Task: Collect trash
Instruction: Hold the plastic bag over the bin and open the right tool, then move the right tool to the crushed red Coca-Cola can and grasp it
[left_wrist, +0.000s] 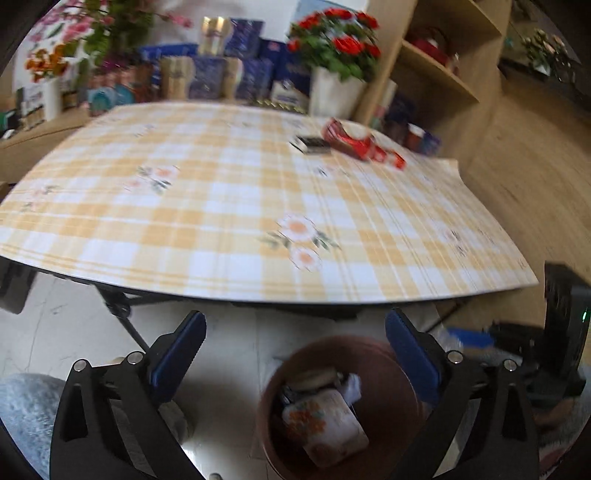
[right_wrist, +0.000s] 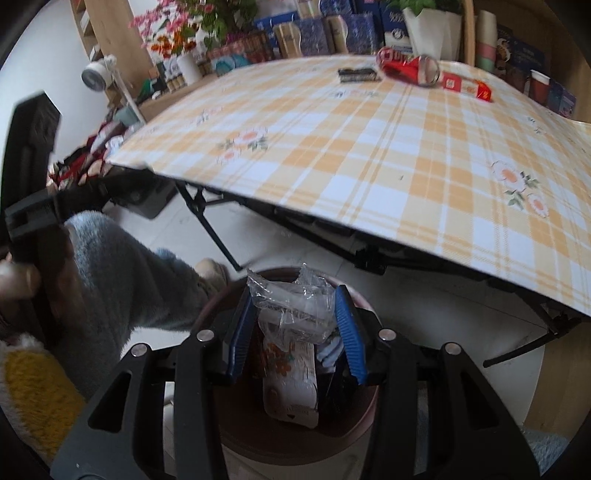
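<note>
My left gripper (left_wrist: 295, 317) stands wide open with nothing between its blue pads, above and left of a brown bin (left_wrist: 275, 373) on the white floor. A floral packet (left_wrist: 325, 424) and other scraps lie in the bin. My right gripper (right_wrist: 295, 295) is shut on a crumpled clear plastic wrapper (right_wrist: 291, 310), right above the same bin (right_wrist: 229, 435). On the far side of the checked table (right_wrist: 388, 158) lie a crushed red can (right_wrist: 406, 68), a small black box (right_wrist: 358, 75) and a red carton (right_wrist: 467, 86). The left wrist view shows the can (left_wrist: 347, 138) and black box (left_wrist: 310, 144) too.
The table's black folding legs (right_wrist: 210, 225) stand just behind the bin. Flower pots and blue boxes (left_wrist: 221, 70) crowd the ledge beyond the table, and a wooden shelf (left_wrist: 436, 74) rises at the right. A person's grey fleece sleeve (right_wrist: 122, 273) is left of the bin.
</note>
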